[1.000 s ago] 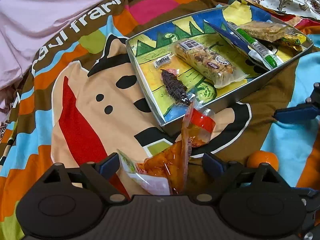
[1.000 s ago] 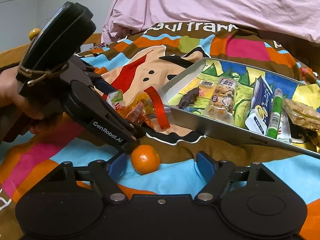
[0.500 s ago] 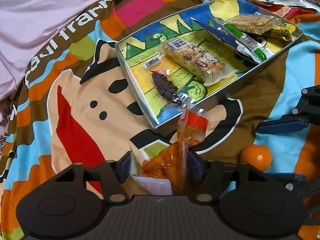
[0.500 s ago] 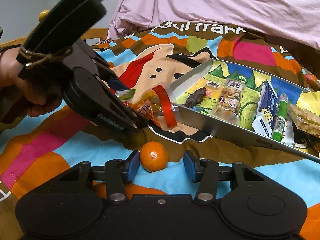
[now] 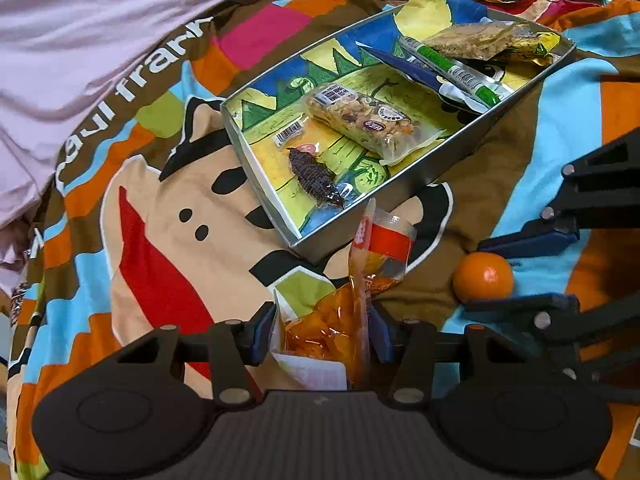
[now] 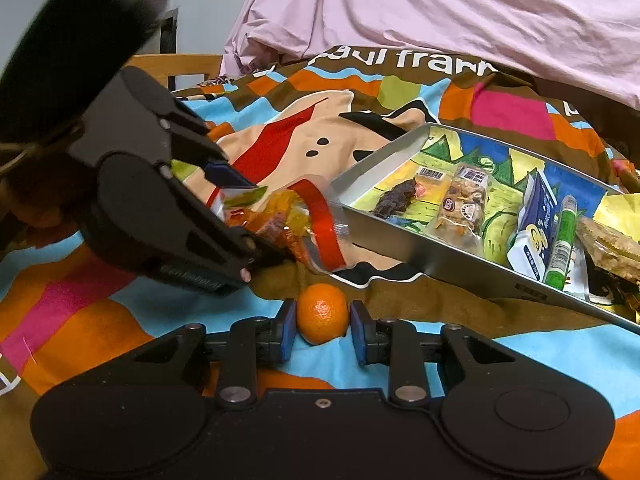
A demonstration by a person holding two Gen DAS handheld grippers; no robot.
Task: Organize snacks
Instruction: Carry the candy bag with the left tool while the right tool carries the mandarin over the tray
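Lying on a bright cartoon-print blanket (image 5: 168,216), a shallow metal tray (image 5: 432,176) held the sorted snacks: a dark dried piece (image 5: 314,178), a clear-wrapped nut bar (image 5: 368,120), a blue pouch (image 5: 412,72), a green tube (image 5: 452,66) and a yellow-ended crumbly bar (image 5: 492,40). Just outside the tray's near corner lay a clear bag (image 5: 348,312) of orange sweets with a red band, its top leaning against the tray wall. The left gripper (image 5: 320,338) was closing on this bag, its blue pads at either side of the bag's lower part and seemingly touching the wrapper; the right wrist view showed the same gripper (image 6: 240,216) reaching in from the left with the bag between its fingers. A small mandarin (image 6: 322,313) sat on the blanket in front of the tray's long wall, apart from it and near the bag. The right gripper (image 6: 322,330) was closing on the mandarin, with a narrow gap left, the blue pads at or nearly at its skin on both sides; firm contact could not be told. A pink sheet (image 6: 440,12) was bunched behind the blanket, and a wooden chair back (image 6: 176,66) stood at the far left.
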